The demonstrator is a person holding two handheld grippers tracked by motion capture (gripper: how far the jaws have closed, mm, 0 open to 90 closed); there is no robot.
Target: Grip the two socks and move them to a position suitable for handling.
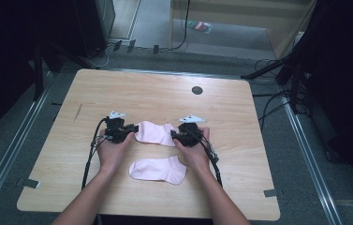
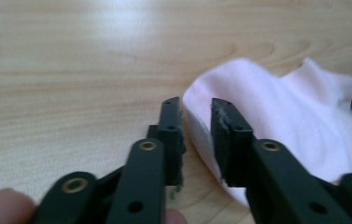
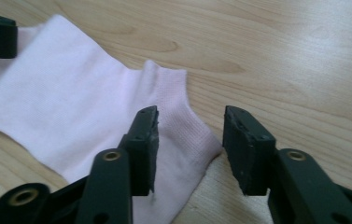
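Two pale pink socks lie on the wooden table (image 1: 118,89). The farther sock (image 1: 154,132) stretches flat between my two grippers. My left gripper (image 1: 134,129) points at its left end. In the left gripper view the jaws (image 2: 195,109) stand a narrow gap apart, astride the sock's (image 2: 281,112) rounded edge without pressing it. My right gripper (image 1: 174,137) is at the sock's right end. Its jaws (image 3: 190,116) are spread wide over a corner of the sock (image 3: 71,102), with nothing gripped. The nearer sock (image 1: 158,169) lies flat between the person's forearms.
A small dark round hole (image 1: 197,90) sits in the table toward the back. Black cables (image 1: 90,157) trail from the grippers toward the front edge. Dark stands and floor cables (image 1: 277,70) surround the table.
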